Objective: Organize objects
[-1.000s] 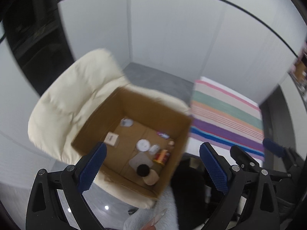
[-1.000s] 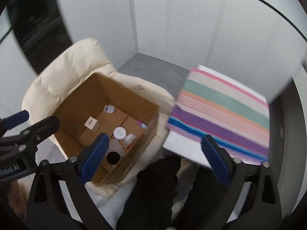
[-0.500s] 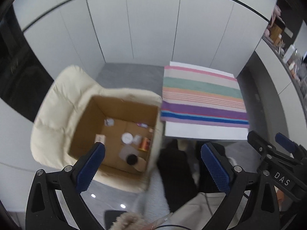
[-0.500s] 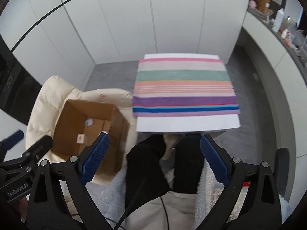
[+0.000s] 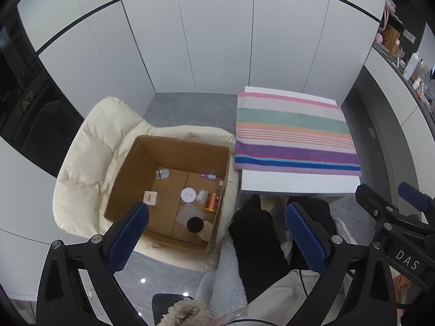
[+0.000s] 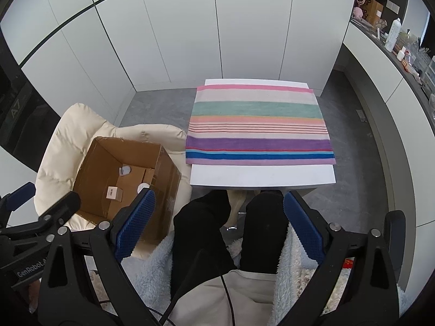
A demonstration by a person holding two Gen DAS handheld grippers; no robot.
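Cardboard box — barcoded carton inside, "DAS" on right claw

cream padded chair, grey floor, white wall panels

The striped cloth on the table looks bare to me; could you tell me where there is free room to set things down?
The whole striped cloth is free, and so is the white table strip along its near edge. Inside the cardboard box, the floor is bare toward the back and left wall, beside the small carton. The near right corner is crowded around the white jar and orange bottle.
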